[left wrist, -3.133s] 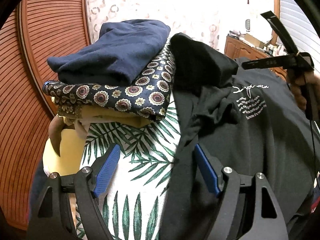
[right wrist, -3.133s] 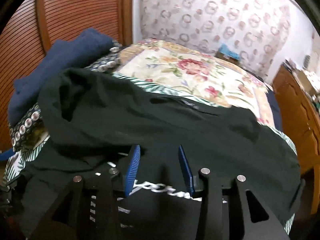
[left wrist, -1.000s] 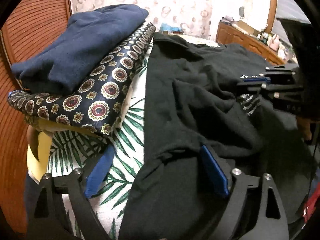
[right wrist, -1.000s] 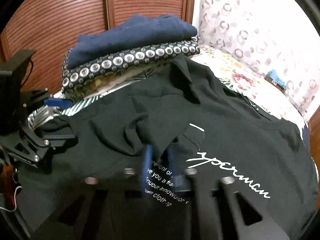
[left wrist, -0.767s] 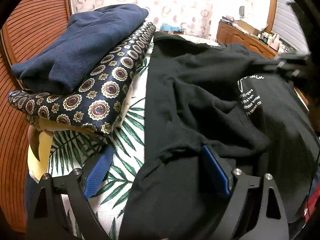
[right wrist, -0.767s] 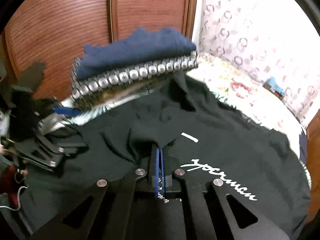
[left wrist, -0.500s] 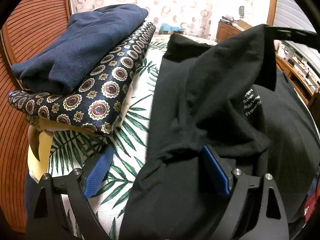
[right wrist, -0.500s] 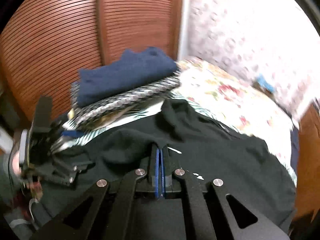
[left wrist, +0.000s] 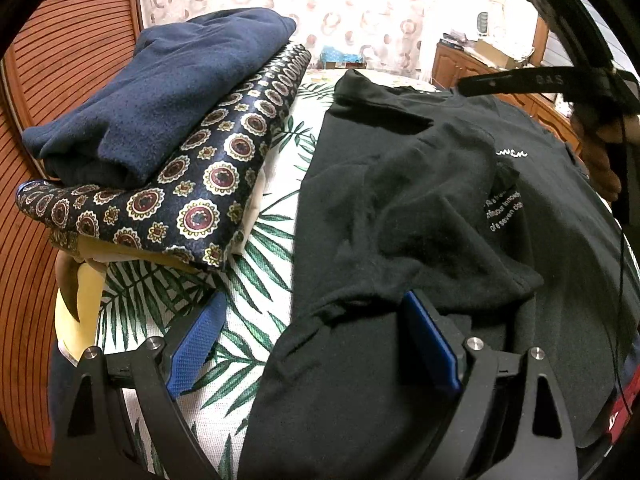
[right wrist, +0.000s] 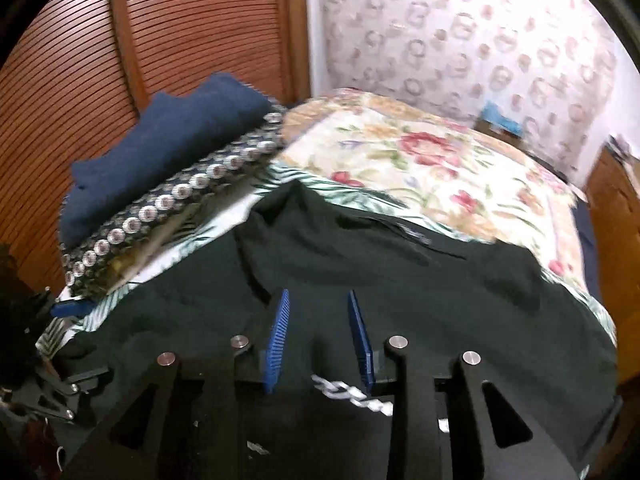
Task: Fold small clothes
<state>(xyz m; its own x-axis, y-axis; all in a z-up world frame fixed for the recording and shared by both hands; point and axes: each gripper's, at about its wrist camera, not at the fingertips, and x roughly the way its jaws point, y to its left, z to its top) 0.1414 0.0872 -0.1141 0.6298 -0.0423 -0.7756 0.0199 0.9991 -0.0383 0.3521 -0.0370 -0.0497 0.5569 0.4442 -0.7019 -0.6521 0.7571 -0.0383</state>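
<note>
A black T-shirt (left wrist: 420, 200) with white lettering lies spread on the bed's palm-leaf sheet (left wrist: 260, 272), one sleeve folded inward over the chest print. The left tool (left wrist: 312, 340) rests low at the shirt's near edge with its jaws spread wide, one blue pad (left wrist: 196, 344) over the sheet, the other against the black cloth, gripping nothing. The right tool (right wrist: 318, 332) hovers above the shirt (its frame is motion-blurred); its jaws have just been opening and stand partly apart with no cloth between them. Beside the shirt sits a stack of folded clothes: a navy garment (left wrist: 160, 96) atop a medallion-print garment (left wrist: 192, 200). A floral bedspread (right wrist: 420, 168) lies beyond.
</note>
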